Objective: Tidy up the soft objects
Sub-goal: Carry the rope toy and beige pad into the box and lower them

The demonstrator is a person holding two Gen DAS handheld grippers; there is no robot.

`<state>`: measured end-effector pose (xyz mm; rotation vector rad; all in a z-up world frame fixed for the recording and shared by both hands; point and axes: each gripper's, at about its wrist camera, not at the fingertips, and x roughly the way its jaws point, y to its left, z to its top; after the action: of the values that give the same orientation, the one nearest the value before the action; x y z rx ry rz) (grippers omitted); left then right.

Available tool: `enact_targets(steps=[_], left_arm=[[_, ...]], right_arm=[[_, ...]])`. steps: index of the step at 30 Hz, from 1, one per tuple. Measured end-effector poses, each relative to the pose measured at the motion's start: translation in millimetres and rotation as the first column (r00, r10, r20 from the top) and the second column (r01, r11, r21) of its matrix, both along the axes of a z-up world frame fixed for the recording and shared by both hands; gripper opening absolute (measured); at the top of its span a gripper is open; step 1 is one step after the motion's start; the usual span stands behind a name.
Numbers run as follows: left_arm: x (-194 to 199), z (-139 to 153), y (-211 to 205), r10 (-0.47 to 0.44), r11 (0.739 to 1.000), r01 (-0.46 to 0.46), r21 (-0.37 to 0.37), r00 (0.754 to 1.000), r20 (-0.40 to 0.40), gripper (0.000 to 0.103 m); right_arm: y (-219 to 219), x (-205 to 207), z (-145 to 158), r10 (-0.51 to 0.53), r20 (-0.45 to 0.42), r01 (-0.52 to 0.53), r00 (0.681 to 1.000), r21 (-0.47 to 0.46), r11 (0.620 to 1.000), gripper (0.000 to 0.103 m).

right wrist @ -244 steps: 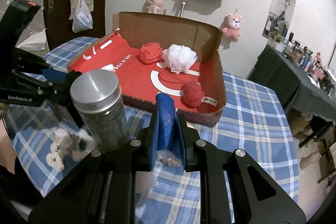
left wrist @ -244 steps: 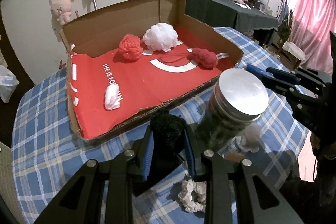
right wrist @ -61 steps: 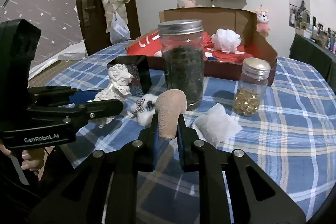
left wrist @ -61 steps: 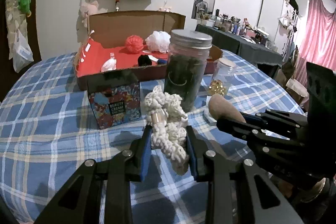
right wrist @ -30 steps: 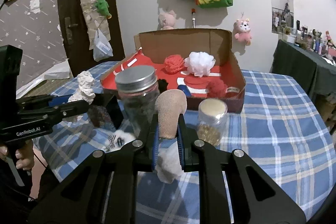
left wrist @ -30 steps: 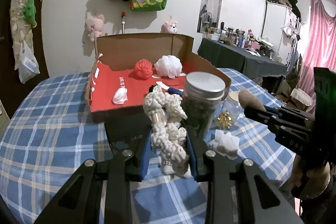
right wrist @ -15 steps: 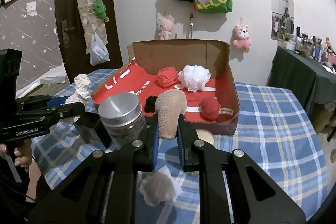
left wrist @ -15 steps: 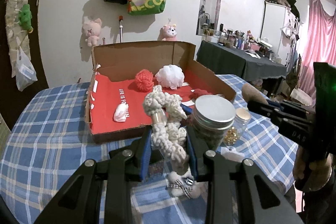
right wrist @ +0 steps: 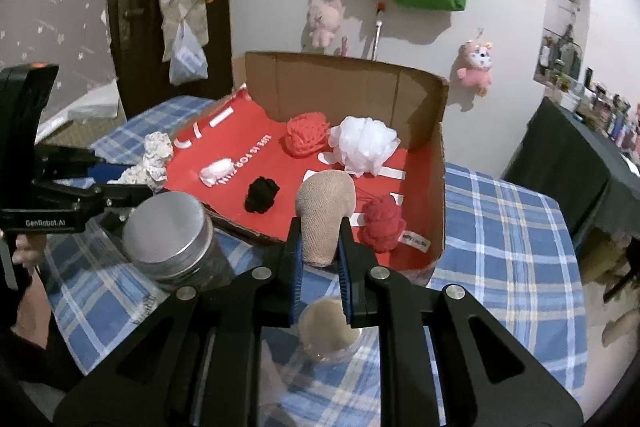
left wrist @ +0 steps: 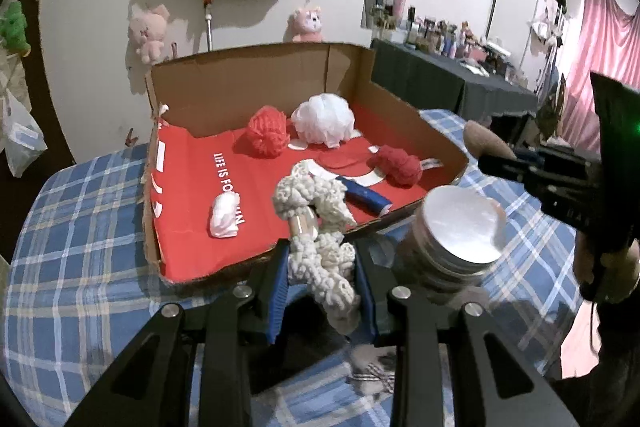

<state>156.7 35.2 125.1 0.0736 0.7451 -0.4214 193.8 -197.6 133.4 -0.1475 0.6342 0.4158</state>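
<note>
left wrist view: left gripper (left wrist: 322, 267) at lower centre, pinching a cream crochet piece (left wrist: 320, 227) that stands up between its pads. behind it, a cardboard box (left wrist: 256, 75) with a red liner holds a red yarn ball (left wrist: 267, 131), a white puff (left wrist: 323, 120) and a small white bundle (left wrist: 224, 215). a jar with a metal lid (left wrist: 460, 223) sits at right centre.

right wrist view: right gripper (right wrist: 319, 251) at lower centre, clamped on a tan sock (right wrist: 325, 215). a black pompom (right wrist: 261, 194) lies in the box just left of it. a checked tablecloth (right wrist: 508, 227) covers the table.

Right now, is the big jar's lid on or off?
On. The silver lid sits flat on top of the jar, covering its mouth.
</note>
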Motion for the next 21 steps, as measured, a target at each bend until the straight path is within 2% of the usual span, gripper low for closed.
enact_targets(steps=[4,10,14,17,21], left_arm=[[19.1,-3.0,-0.4,-0.03,0.999,0.031,0.026,0.999,-0.045,0.033],[55.1,-11.2,-1.7,-0.073,0.996,0.08,0.046,0.987,-0.14,0.033],[84.8,-22.0,-2.0,-0.068,0.993,0.087,0.076,0.973,-0.219,0.033],[102.8,-29.1,-5.4,-0.066,0.99,0.095,0.106,0.966,-0.248,0.033],[126.9,-38.9,-10.9,-0.069,0.987,0.108,0.118,0.952,-0.298,0.033]], right_arm=[[3.5,23.6,-3.3,0.041,-0.055,-0.043,0.998,-0.028,0.999,0.015],[7.9,68.8,-16.7,0.091,-0.186,-0.102,0.978,-0.049,0.994,0.015],[12.8,99.5,-26.0,0.116,-0.272,-0.138,0.955,-0.062,0.989,0.015],[15.7,121.3,-34.8,0.129,-0.343,-0.158,0.93,-0.059,0.986,0.015],[23.3,142.3,-45.6,0.131,-0.393,-0.177,0.91,-0.085,0.98,0.015]])
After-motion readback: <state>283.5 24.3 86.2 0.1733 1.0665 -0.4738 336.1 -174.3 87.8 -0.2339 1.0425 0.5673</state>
